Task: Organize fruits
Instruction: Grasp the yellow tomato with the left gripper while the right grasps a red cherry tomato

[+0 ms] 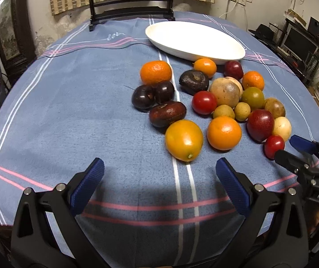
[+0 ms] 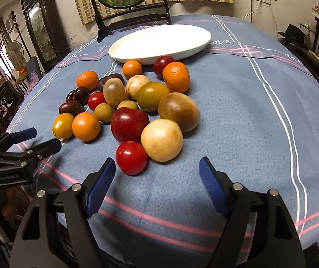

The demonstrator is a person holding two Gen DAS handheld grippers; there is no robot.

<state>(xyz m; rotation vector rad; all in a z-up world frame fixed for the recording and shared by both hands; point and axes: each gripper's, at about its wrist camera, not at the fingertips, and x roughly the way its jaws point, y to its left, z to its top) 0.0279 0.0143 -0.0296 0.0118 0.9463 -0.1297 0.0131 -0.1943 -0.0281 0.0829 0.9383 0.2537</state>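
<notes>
Several fruits lie in a heap on the blue tablecloth: oranges, red tomatoes, dark plums, and pale and brown round fruits. My left gripper is open and empty, just short of a yellow-orange fruit. My right gripper is open; a small red tomato sits just past its left fingertip and a pale round fruit lies ahead, neither gripped. In each wrist view the other gripper also shows: the right gripper and the left gripper. A white oval dish stands empty behind the heap.
A dark wooden stand with a round panel rises at the table's far edge behind the dish. Bare cloth stretches to the left of the heap in the left wrist view and to its right in the right wrist view. Shelves and furniture crowd the room's sides.
</notes>
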